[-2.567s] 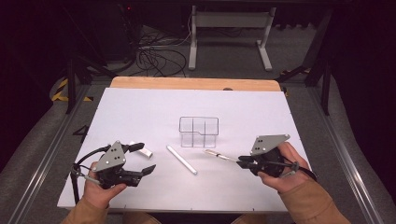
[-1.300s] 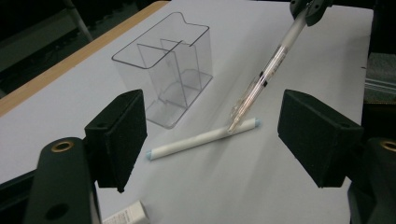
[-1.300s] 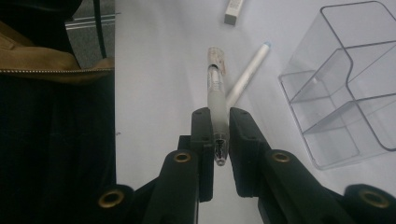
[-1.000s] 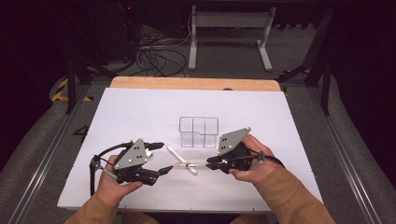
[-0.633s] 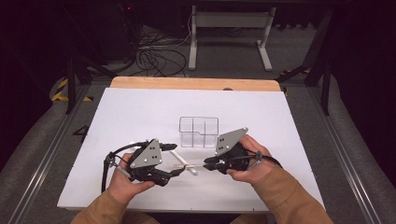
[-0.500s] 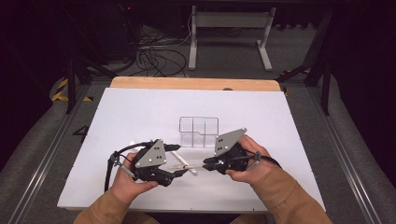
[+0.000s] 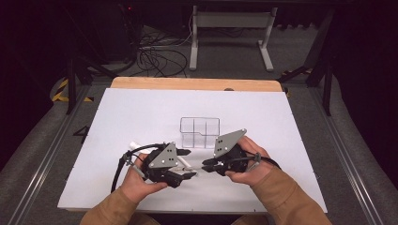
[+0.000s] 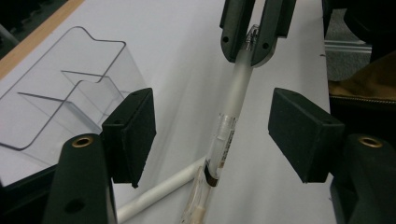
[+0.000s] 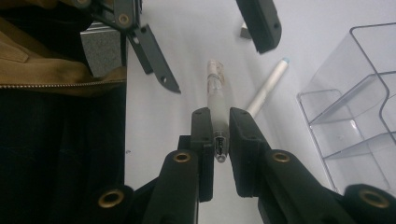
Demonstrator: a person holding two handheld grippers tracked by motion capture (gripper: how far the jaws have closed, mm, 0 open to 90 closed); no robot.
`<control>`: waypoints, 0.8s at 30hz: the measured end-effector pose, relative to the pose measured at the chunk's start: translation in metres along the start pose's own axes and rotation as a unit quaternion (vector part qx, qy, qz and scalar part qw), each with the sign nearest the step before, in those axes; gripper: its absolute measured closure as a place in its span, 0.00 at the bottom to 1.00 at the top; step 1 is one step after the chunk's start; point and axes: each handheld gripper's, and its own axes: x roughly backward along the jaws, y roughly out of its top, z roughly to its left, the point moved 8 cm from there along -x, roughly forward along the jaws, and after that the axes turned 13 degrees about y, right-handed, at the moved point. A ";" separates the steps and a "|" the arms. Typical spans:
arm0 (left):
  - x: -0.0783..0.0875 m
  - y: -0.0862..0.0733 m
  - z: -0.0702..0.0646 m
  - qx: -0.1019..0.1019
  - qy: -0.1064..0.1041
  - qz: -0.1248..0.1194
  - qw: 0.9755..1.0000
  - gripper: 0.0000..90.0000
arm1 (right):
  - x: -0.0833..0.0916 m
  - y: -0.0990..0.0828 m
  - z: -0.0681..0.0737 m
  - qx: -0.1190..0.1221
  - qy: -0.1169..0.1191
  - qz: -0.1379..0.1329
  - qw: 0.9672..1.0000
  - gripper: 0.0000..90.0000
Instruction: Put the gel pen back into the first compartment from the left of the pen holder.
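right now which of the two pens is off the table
The clear-barrelled pen, clamped at its tip end by the right hand-held gripper and held up at a slant; the plain white pen lies flat on the table.

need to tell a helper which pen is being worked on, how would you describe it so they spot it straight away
On the white table, just in front of the clear organiser, look between the two hands. The pen is the frosted clear one clamped at its tip by the right gripper, raised off the table, unlike the plain white stick lying flat beside it.

Bright, even light on the white table (image 7: 141, 112), dark surroundings; near jaws in both gripper views slightly soft.
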 end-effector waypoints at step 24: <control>-0.018 -0.010 -0.016 -0.080 -0.008 0.058 0.995 0.85 | -0.004 -0.003 0.002 -0.005 0.012 -0.001 1.000 0.90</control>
